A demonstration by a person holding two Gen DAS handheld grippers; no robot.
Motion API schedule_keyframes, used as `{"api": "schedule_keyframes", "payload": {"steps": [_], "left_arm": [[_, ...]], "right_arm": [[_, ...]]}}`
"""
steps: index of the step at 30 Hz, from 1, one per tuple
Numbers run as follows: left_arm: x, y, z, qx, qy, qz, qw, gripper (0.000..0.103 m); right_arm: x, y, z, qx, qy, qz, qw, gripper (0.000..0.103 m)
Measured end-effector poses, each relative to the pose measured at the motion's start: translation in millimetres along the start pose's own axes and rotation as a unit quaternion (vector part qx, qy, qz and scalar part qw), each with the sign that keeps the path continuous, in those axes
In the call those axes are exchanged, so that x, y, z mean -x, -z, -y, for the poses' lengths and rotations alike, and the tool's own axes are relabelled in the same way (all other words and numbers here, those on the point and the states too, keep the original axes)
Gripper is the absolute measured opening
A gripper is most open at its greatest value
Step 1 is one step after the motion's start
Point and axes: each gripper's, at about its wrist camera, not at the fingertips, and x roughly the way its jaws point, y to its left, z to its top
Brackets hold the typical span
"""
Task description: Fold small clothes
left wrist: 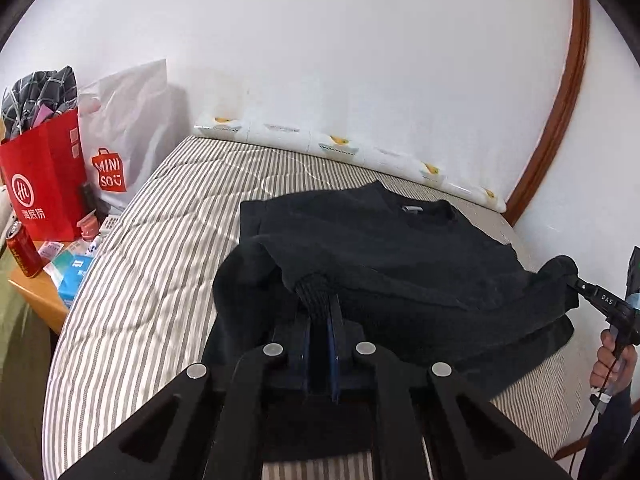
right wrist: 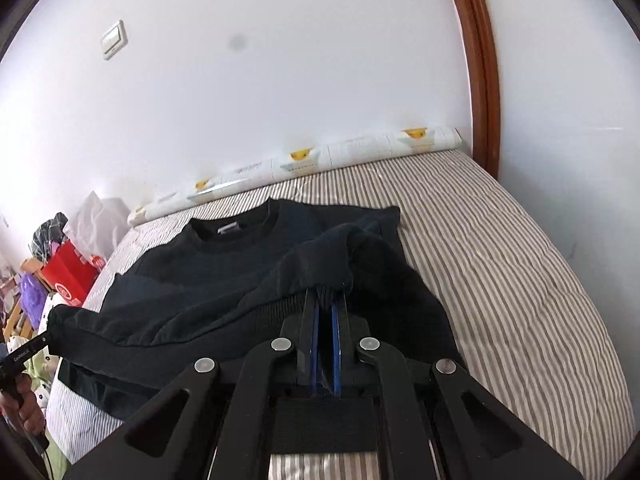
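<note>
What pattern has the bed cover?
Grey and white stripes on the bed cover, clearest in the right wrist view.

The black two-finger left gripper (left wrist: 320, 300) is angled downward, its blue-padded jaws clamped on the ribbed hem of a dark sweater (left wrist: 384, 248). The matching right gripper (right wrist: 326, 298) is tilted alike and pinched on the same hem. Each handle is gripped by a bare hand (left wrist: 612, 364).

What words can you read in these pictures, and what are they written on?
"MINI SOU": white plastic bag.
"Hi", above Chinese characters I can't read surely: red paper bag.
"DAS": right gripper.
Too small or blurred: red can, neck label of the black sweater, blue box, printed roll by the wall.
</note>
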Motion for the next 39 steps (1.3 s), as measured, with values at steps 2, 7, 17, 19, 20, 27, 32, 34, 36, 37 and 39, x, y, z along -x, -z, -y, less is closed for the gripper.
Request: {"api": "schedule_keyframes", "payload": {"steps": [2, 7, 17, 19, 20, 27, 32, 34, 36, 37, 39], "left_arm": [[-7.7, -5.9, -1.7, 0.003, 0.000, 0.000, 1.0000, 0.007], [-30.7, -21.7, -7.5, 0.014, -0.001, -0.006, 0.9999, 0.007], [-68.7, -28.0, -12.7, 0.013, -0.019, -0.032, 0.9992, 0.010], [-70.9, -26.9, -14.0, 0.014, -0.019, -0.035, 0.9991, 0.010], [-71.2, -26.7, -14.6, 0.015, -0.018, -0.037, 0.9991, 0.011], [-55.3, -25.5, -9.1, -0.001, -0.007, -0.044, 0.9990, 0.017], [-31.3, -9.4, -6.0, -0.008, 0.010, -0.023, 0.9997, 0.043], [-24.0, -0.9, -4.4, -0.011, 0.023, -0.019, 0.9995, 0.045], [-21.4, 6.9, -1.4, -0.017, 0.034, -0.028, 0.9989, 0.045], [-20.8, 10.4, 0.6, -0.022, 0.038, -0.032, 0.9985, 0.045], [-20.7, 16.3, 5.8, -0.040, 0.043, -0.040, 0.9975, 0.045]], "right_arm": [[-11.6, -8.1, 2.2, -0.005, -0.001, -0.003, 1.000, 0.005], [-35.8, -22.1, 7.8, -0.014, 0.001, -0.008, 1.000, 0.005], [-93.6, -29.7, 11.9, -0.016, 0.012, -0.044, 0.999, 0.005], [-105.2, -25.6, 14.7, -0.019, 0.016, -0.059, 0.998, 0.006], [-107.8, -23.8, 15.8, -0.021, 0.017, -0.064, 0.998, 0.007], [-68.5, -29.5, 9.8, -0.018, 0.033, -0.048, 0.998, 0.032], [-26.1, -24.3, -7.6, 0.006, -0.005, -0.021, 1.000, 0.045], [-19.6, -13.9, -15.6, 0.015, -0.025, -0.031, 0.999, 0.045], [-22.3, -0.5, -23.1, 0.024, -0.039, -0.051, 0.998, 0.045], [-26.0, 5.6, -26.6, 0.030, -0.042, -0.063, 0.997, 0.045], [-36.0, 18.0, -32.6, 0.039, -0.043, -0.087, 0.995, 0.044]]}}
